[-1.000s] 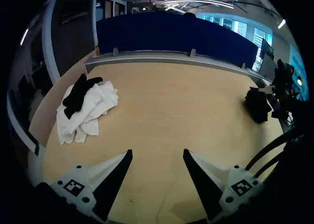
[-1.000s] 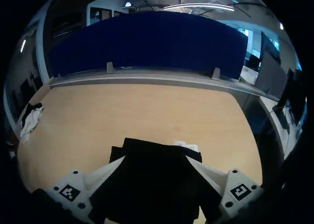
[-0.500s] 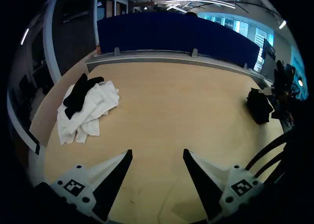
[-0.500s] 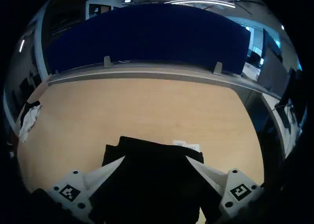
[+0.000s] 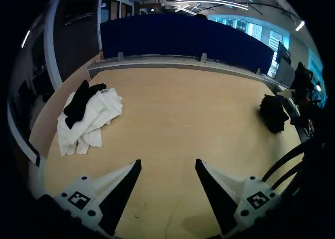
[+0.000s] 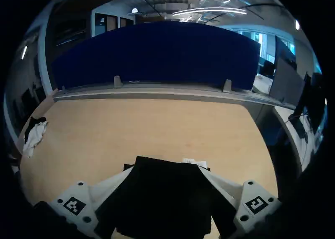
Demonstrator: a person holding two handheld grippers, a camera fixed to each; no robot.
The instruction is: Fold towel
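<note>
No word, number or brand is showing legibly. Black-and-white square coded markers point(image 5: 78, 199) are sitting on the white plastic fingers point(image 5: 104, 181) of the left gripper point(image 5: 168, 163) and right gripper point(image 6: 167, 168). A small white tag point(image 6: 194, 161) is lying against the folded black towel point(image 6: 167, 201), its print too small to read.

Left tongs point(image 5: 167, 160), right tongs point(image 6: 167, 168): white tapered fingers point(image 5: 117, 178), black inner pads point(image 5: 122, 194), square black-white markers point(image 5: 78, 199).
</note>
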